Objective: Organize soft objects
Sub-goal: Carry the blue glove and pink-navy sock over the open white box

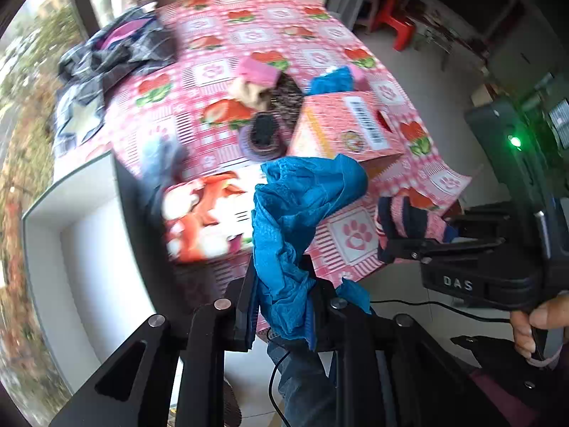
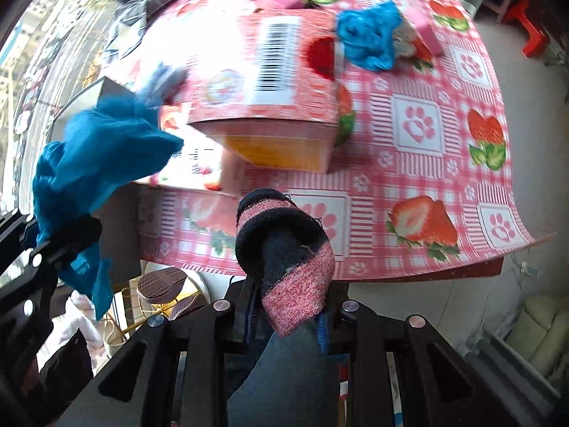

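Note:
My left gripper (image 1: 282,295) is shut on a crumpled blue cloth (image 1: 302,206), held above the near edge of the table; in the right wrist view the same blue cloth (image 2: 106,149) hangs from the left gripper (image 2: 60,242) at the left. My right gripper (image 2: 288,306) is shut on a pink-and-black striped sock (image 2: 284,245) just off the table's front edge. From the left wrist view that right gripper (image 1: 387,249) sits at the right with the sock (image 1: 402,219) in it. A second blue cloth (image 2: 370,35) lies on the table behind a pink cardboard box (image 2: 270,82).
The table wears a pink strawberry-print cloth (image 2: 416,124). On it are pink blocks (image 1: 258,71), a purple-and-black knitted item (image 1: 263,135), a fox-print box (image 1: 209,213) and a dark heap of clothes (image 1: 117,46). A red stool (image 1: 394,21) stands on the floor beyond.

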